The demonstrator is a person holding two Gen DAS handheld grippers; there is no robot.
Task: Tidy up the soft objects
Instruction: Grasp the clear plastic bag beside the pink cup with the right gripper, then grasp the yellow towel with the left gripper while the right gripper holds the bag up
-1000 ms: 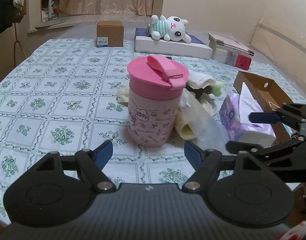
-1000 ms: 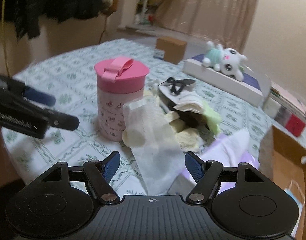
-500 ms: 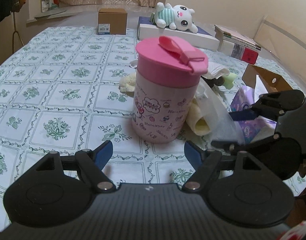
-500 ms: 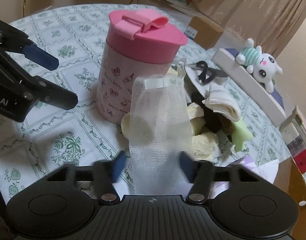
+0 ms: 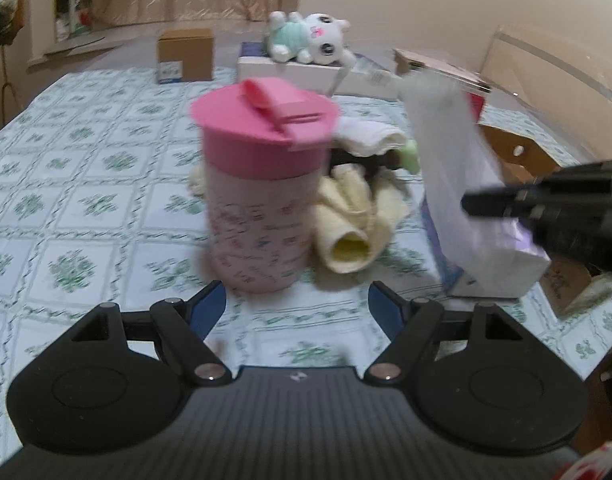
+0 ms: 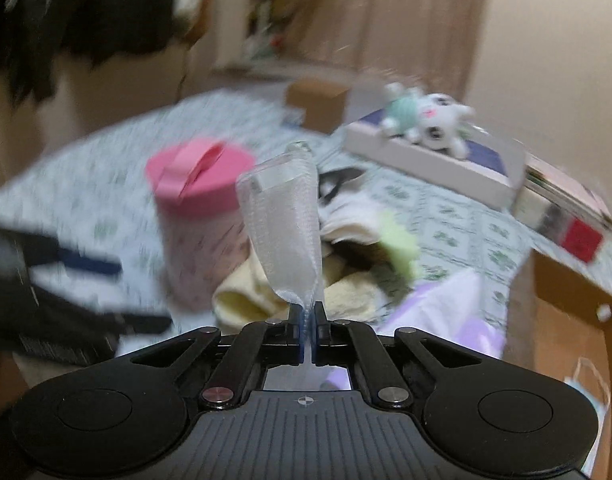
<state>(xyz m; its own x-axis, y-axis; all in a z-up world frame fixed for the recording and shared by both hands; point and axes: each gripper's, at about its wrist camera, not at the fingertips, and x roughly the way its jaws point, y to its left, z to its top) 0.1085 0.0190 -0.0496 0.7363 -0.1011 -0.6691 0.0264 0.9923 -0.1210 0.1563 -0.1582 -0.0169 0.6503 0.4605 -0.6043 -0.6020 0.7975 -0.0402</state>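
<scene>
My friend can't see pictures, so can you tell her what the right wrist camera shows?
The right claw is shut on the bottom of a white mesh bag, holding it up above a table with a flowery cloth. Behind the bag are a pink lidded cup, a pile of yellow and white cloths, and, farther back, a plush toy lying on a white box.

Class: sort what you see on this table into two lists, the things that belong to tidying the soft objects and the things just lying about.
Part of the job:
- right claw, shut on the white mesh pouch
- yellow cloths
- folded white cloth
- left claw, open

Lying about:
- pink-lidded cup
- plush toy
- brown box
- books
</scene>
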